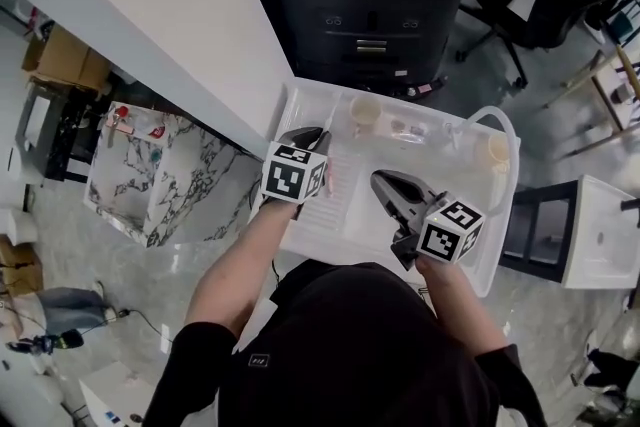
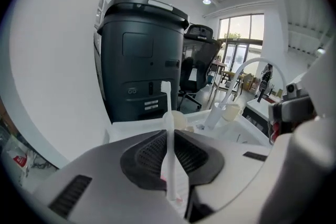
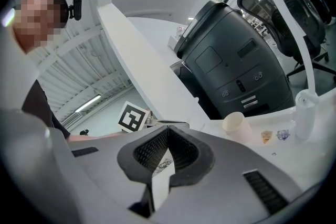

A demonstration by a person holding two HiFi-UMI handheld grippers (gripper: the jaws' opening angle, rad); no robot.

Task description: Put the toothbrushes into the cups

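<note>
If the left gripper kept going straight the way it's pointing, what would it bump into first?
Probably the pale cup just beyond its toothbrush; depth is hard to judge.

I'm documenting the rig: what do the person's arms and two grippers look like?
The left gripper and right gripper are grey plastic, their broad jaws lined with black ribbed pads. Each carries a white cube with black square markers. The person wears a black top with sleeves.

Two cups point(image 1: 365, 112) point(image 1: 497, 150), one toothbrush point(image 2: 168, 128) and two grippers point(image 1: 305, 137) point(image 1: 385, 183) show.
</note>
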